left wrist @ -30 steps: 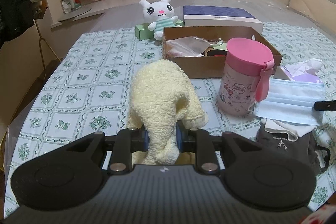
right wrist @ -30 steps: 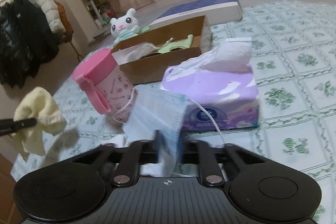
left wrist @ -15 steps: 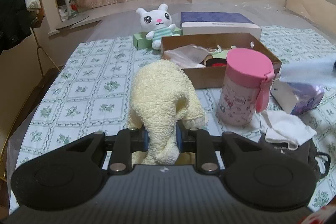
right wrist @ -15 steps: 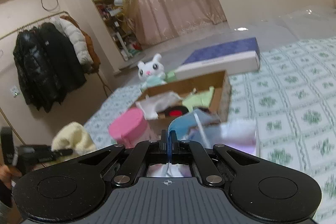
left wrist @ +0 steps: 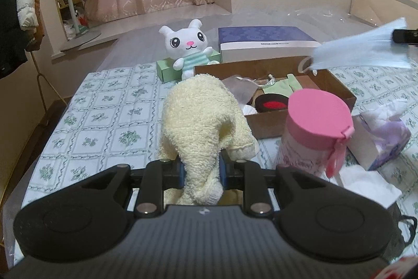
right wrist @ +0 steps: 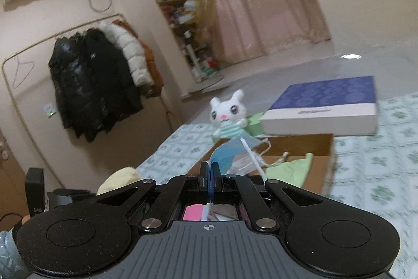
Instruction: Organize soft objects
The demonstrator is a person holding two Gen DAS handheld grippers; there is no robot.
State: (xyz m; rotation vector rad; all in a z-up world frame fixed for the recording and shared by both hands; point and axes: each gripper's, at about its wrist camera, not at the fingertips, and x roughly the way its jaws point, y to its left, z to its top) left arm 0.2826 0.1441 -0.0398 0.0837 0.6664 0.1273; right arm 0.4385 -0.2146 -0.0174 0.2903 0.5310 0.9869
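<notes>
— What have I got in each hand right now?

— My left gripper (left wrist: 201,169) is clamped on the yellow towel (left wrist: 201,122), which bunches up and droops forward over the jaws, held above the tablecloth (left wrist: 104,111). My right gripper (right wrist: 209,173) has its jaws pressed together on the edge of the blue face mask (right wrist: 224,153); in the left wrist view that mask (left wrist: 360,51) hangs in the air, fanned out over the far right corner of the cardboard box (left wrist: 347,96).

— So which goes in first?

— I'd say the mask. It sits already above the box opening, its long side running roughly across the box toward the plush rabbit (left wrist: 189,49), with an ear loop (right wrist: 250,156) trailing down. The right hand is clearly the nearer one; the towel lies short of the box, on its near left side, with the pink cup (left wrist: 316,132) just to its right.

— Anything in the way?

— The box already holds a green cloth (left wrist: 287,84) and a clear plastic bag (left wrist: 240,88), so I'd judge the free room is toward the right end. The towel needs a move forward and right, clear of the cup's lid.
</notes>
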